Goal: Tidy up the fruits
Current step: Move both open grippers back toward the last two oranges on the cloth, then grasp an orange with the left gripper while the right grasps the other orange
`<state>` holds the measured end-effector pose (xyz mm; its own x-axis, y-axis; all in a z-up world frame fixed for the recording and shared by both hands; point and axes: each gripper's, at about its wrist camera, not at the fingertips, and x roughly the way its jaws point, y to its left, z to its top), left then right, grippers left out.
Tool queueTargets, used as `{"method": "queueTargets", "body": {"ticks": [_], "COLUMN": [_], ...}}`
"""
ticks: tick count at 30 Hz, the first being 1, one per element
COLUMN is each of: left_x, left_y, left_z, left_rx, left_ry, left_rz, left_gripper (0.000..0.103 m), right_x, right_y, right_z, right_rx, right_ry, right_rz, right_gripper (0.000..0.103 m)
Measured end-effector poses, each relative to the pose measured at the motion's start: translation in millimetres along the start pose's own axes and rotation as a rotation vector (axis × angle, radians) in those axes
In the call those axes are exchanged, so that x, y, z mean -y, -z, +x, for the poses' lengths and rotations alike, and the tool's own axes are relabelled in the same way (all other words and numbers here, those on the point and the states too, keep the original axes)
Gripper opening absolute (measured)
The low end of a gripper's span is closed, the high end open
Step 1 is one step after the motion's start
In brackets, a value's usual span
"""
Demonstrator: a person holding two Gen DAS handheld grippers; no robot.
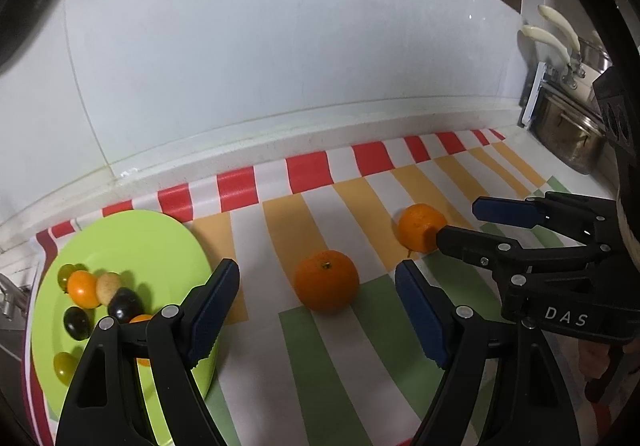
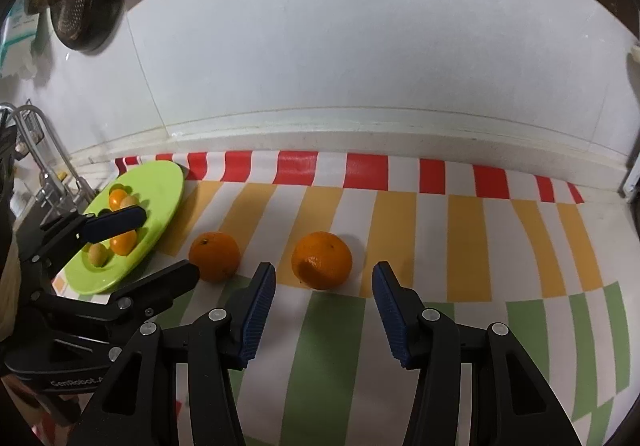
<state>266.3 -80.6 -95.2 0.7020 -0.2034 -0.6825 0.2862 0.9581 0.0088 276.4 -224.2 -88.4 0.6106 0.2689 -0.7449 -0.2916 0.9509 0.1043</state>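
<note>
Left gripper [image 1: 316, 310]: I see its jaws spread wide and empty in the lower middle of the left wrist view, the near orange lying just past the tips, untouched.
Right gripper [image 2: 324, 310]: my jaws stand released, narrower, nothing between the pads; the right-hand orange sits just ahead of the gap.
Near orange [image 1: 327, 280]: centre of the left view, on the striped mat [image 1: 360, 386]; it shows left of centre in the right view.
Right-hand orange [image 2: 322, 260]: centre of the right view, beside the other, apart from it.
Green plate [image 1: 132, 238]: lower left of the left view, on the mat, holding small orange, dark and greenish fruits [image 1: 82, 288].
Bench: the mat covers it up to the white wall [image 1: 280, 46].
Pot [image 1: 568, 138]: far right of the left view.
</note>
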Motion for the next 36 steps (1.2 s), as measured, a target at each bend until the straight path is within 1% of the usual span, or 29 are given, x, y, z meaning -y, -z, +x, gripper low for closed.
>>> {"method": "queueTargets", "body": {"ticks": [2, 5, 10, 12, 13, 14, 16, 18, 20, 25, 29, 36], "left_x": [-2, -4, -5, -5, -6, -7, -8, -8, -8, -7, -6, -4], "left_y": [0, 1, 3, 2, 1, 1, 2, 4, 4, 2, -1, -4], "left_z": [5, 13, 22, 27, 29, 30, 32, 33, 32, 23, 9, -22], "left_rx": [-0.012, -0.037, -0.06, -0.076, -0.082, -0.083, -0.091, -0.096, -0.096, -0.083, -0.059, 0.005], "left_ry": [0.008, 0.023, 0.043, 0.059, 0.07, 0.073, 0.073, 0.083, 0.103, 0.104, 0.086, 0.058], "left_rz": [-0.002, -0.004, 0.004, -0.002, -0.008, -0.011, -0.012, -0.011, -0.013, -0.018, -0.014, -0.014], "left_gripper": [0.079, 0.075, 0.073, 0.065, 0.064, 0.062, 0.057, 0.047, 0.04, 0.04, 0.04, 0.04], "right_x": [0, 1, 3, 5, 5, 4, 3, 3, 3, 2, 0, -10], "right_y": [0, 0, 0, 1, 1, 1, 2, 4, 5, 7, 9, 6], "right_z": [7, 18, 30, 33, 35, 38, 40, 41, 40, 35, 23, -4], "right_rx": [-0.01, -0.027, -0.045, -0.052, -0.056, -0.06, -0.066, -0.066, -0.057, -0.045, -0.024, 0.018], "right_ry": [-0.001, -0.004, -0.025, -0.03, -0.027, -0.027, -0.03, -0.031, -0.031, -0.031, -0.022, -0.027], "right_rz": [-0.004, -0.003, -0.002, -0.003, -0.004, -0.006, -0.013, -0.014, -0.013, -0.009, -0.013, -0.018], "right_gripper": [0.051, 0.051, 0.051, 0.051, 0.05, 0.046, 0.044, 0.042, 0.042, 0.041, 0.041, 0.041]}}
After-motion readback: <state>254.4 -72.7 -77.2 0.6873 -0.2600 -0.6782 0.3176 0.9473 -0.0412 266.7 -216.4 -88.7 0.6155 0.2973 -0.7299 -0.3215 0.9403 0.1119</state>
